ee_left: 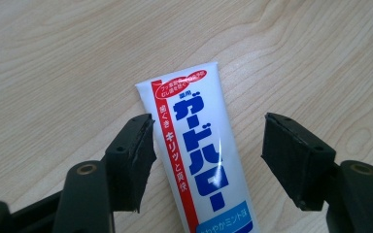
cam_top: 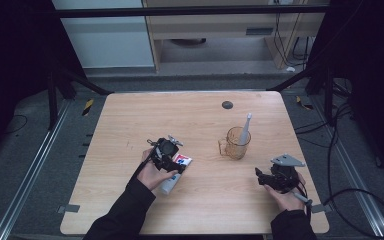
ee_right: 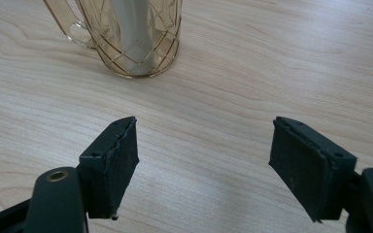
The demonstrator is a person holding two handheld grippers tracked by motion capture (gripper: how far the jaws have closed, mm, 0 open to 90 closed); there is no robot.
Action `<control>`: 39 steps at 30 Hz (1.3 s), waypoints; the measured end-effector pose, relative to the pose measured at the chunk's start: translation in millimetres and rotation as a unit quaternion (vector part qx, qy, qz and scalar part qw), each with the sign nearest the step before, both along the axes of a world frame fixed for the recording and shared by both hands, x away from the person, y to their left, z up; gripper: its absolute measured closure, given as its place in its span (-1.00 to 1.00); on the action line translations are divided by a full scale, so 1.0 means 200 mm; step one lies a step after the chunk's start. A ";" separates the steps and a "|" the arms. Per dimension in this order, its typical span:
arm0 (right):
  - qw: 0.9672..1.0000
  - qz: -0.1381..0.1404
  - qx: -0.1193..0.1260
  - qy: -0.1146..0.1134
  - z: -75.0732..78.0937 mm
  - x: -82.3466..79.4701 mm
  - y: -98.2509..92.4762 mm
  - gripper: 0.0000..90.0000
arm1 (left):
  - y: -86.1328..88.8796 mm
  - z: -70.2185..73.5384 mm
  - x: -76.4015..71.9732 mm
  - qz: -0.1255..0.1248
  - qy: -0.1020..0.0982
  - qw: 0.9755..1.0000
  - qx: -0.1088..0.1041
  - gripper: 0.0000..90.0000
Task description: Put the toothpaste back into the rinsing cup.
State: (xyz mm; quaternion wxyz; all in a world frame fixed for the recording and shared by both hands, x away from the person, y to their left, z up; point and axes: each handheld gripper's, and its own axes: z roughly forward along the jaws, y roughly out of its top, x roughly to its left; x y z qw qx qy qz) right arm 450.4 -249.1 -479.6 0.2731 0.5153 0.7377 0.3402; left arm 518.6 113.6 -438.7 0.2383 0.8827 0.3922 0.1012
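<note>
A white toothpaste tube point(ee_left: 199, 145) with blue and red lettering lies flat on the wooden table point(cam_top: 130, 120). My left gripper point(ee_left: 209, 145) hangs over the tube point(cam_top: 179, 165) with its jaws open and the tube lying between them; the left pad is close beside the tube's edge, the right pad stands apart. A clear amber mug point(cam_top: 237, 143) holds a toothbrush point(cam_top: 245, 126) standing upright. My right gripper point(ee_right: 204, 160) stands open over bare wood, a short way in front of the mug point(ee_right: 131, 39).
A small dark round spot point(cam_top: 227, 104) sits near the table's far edge. Cables trail on the floor at the right. Beyond the table stand a dark frame and pale cabinets.
</note>
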 end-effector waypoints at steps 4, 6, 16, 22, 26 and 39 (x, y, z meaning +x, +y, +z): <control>1.000 0.000 -0.002 0.000 0.00 0.00 0.00 -0.43 | -0.01 -0.02 0.01 0.002 0.010 1.000 0.007 -0.20; 1.000 0.001 -0.002 0.000 0.00 0.00 0.00 -0.43 | -0.01 -0.04 0.02 0.003 0.015 1.000 0.007 -0.20; 1.000 0.003 -0.003 0.002 0.00 0.00 0.01 -0.43 | -0.01 -0.09 0.04 0.005 0.034 0.999 0.012 -0.20; 1.000 0.002 -0.004 0.003 -0.01 0.01 0.01 -0.43 | -0.02 -0.11 0.05 0.008 0.041 0.999 0.020 -0.19; 1.000 0.001 -0.003 0.004 -0.01 0.00 0.01 -0.43 | -0.01 -0.12 0.07 0.010 0.052 0.998 0.022 -0.19; 1.000 0.001 -0.006 0.004 -0.01 0.01 0.01 -0.42 | -0.02 -0.16 0.10 0.016 0.073 0.997 0.025 -0.23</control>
